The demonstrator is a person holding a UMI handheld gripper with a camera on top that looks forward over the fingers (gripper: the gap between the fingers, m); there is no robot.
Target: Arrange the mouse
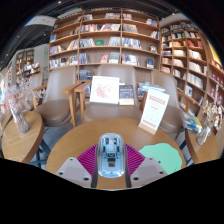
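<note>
The hand-held gripper (pixel 111 168) sits low at the near edge of a round wooden desk (pixel 85 143), its two fingers reaching forward with the magenta pads (pixel 89 158) facing inward. Between them lies a pale, silvery-blue mouse (pixel 111 155), its length running away from the camera; both pads sit tight against its flanks, so the hand-held gripper looks clenched on the mouse, though whether the mouse also rests on the desk cannot be told. Just to the right of the right finger, on the desk top, lies a flat mint-green sheet (pixel 160 153). Beyond the desk, farther into the room, a second wooden table (pixel 82 88) carries upright display boards (pixel 104 90) and stacked books. A white standing sign (pixel 154 111) leans to the right of it, near the far right rim of the desk. To the left is another small round table (pixel 20 140). Tall bookshelves (pixel 105 38) filled with books line the far wall and run along the right side.
</note>
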